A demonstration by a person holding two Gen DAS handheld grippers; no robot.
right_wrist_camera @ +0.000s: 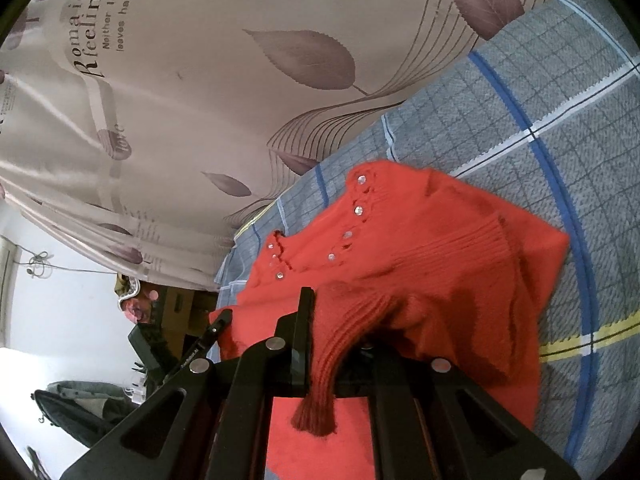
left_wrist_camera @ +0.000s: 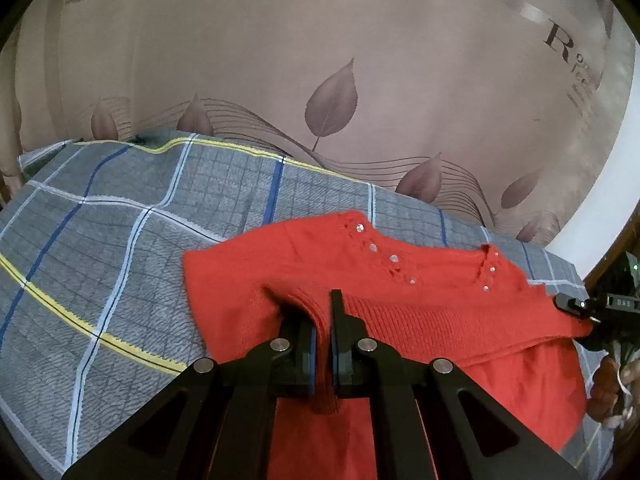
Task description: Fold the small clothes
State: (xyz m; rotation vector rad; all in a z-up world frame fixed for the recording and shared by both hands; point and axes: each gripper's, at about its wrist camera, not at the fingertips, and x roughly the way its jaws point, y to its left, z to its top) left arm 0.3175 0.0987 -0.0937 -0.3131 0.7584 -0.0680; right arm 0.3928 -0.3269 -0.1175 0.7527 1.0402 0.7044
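A red knitted sweater [left_wrist_camera: 400,292] lies on a bed covered with a grey plaid bedsheet [left_wrist_camera: 120,240] crossed by blue, white and yellow stripes. The sweater sits toward the far edge of the bed, its neckline end close to the curtain side; small shiny studs [left_wrist_camera: 394,258] run in two short rows along its openwork seams near the neck.

The left gripper [left_wrist_camera: 324,320] has its jaws closed on a ribbed band of the sweater: the knit is pinched between the two black fingers and a bunched end of it hangs down behind them toward the camera. The ribbed edge runs from this grip across to the right gripper [left_wrist_camera: 576,308], seen at the right margin of the left wrist view with the red fabric reaching its tip. A hand [left_wrist_camera: 612,388] shows just below it at the frame edge.

In the right wrist view the right gripper [right_wrist_camera: 336,320] is likewise clamped on ribbed knit, which drapes over its right finger and hides it; the left finger [right_wrist_camera: 304,320] stands clear, and a gathered tuft of the band hangs down between the arms. The left gripper [right_wrist_camera: 220,322] appears at the lower left of that view, touching the sweater's edge.

Behind the far edge of the bed hangs a beige curtain [left_wrist_camera: 320,40] printed with brown leaves and lettering. Past the curtain's end, in the right wrist view, a white wall [right_wrist_camera: 60,312] and some dim furniture are visible.
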